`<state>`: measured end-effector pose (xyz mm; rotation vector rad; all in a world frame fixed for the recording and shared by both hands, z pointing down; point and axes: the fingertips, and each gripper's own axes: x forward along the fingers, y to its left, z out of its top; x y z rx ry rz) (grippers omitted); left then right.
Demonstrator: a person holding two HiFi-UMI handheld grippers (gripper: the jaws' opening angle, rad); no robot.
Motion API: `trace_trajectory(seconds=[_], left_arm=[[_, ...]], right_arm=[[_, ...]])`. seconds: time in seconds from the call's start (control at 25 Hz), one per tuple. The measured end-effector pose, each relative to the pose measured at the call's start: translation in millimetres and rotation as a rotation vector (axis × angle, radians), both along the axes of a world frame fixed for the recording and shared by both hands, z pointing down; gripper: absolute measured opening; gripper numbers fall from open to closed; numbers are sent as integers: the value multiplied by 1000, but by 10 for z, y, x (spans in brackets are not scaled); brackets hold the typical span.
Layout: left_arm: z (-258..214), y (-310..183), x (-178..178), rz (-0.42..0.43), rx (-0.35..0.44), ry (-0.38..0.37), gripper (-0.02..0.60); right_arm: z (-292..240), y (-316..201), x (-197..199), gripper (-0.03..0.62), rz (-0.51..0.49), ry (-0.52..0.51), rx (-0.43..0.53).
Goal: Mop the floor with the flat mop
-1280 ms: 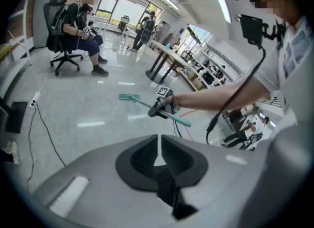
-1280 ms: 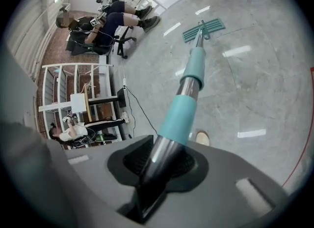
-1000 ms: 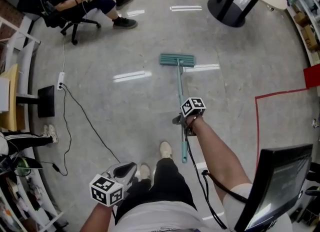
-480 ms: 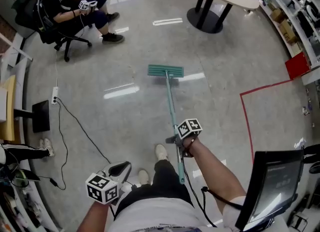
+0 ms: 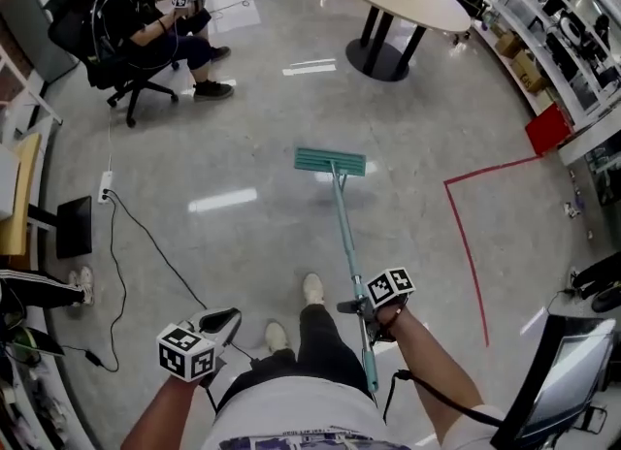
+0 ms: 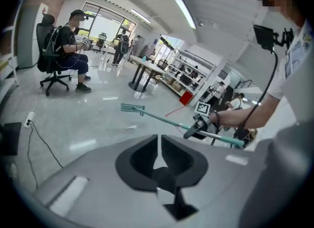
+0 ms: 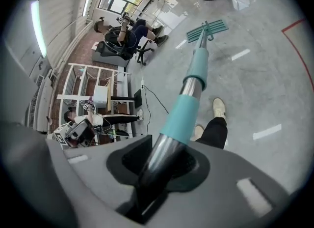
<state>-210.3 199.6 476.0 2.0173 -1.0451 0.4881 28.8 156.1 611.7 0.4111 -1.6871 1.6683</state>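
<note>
My left gripper (image 5: 229, 320) hangs low by my side, jaws pressed together, nothing in them. My right arm (image 5: 427, 361) bends forward, and my right gripper (image 5: 357, 306) hugs the mop handle (image 5: 342, 215), its jaws just loosening a little

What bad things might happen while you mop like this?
1. The mop handle sits only between the jaws of the right hand-held gripper, and those jaws have just been opening, so it might slip or twist.
2. The left hand-held gripper is shut on nothing and away from the handle, so it probably can't steady it.
3. A cable lies loose on the floor to the left; the mop head could snag it if swept that way.
</note>
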Motion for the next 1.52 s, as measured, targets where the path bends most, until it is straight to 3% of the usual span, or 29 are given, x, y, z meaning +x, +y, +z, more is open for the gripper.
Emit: trace_trajectory(seconds=[0.24, 0.48, 1.0, 1.2, 1.52], left_arm=[[3, 321, -28, 69, 34, -29, 28], [-38, 509, 128, 108, 84, -34, 28], [-104, 1929, 565, 102, 42, -73, 31], [-51, 2241, 541, 133, 18, -90, 31], [-172, 2172, 565, 253, 56, -68, 32]], right_arm=[[-250, 843, 231, 98, 100, -21, -7], [-356, 1311, 536, 103, 180, -44, 27], [-566, 2911, 1128, 106, 175, -88, 78], [-528, 3469, 1041, 115, 159, -103, 25], [-597, 3930, 608, 117, 221, -158, -23]])
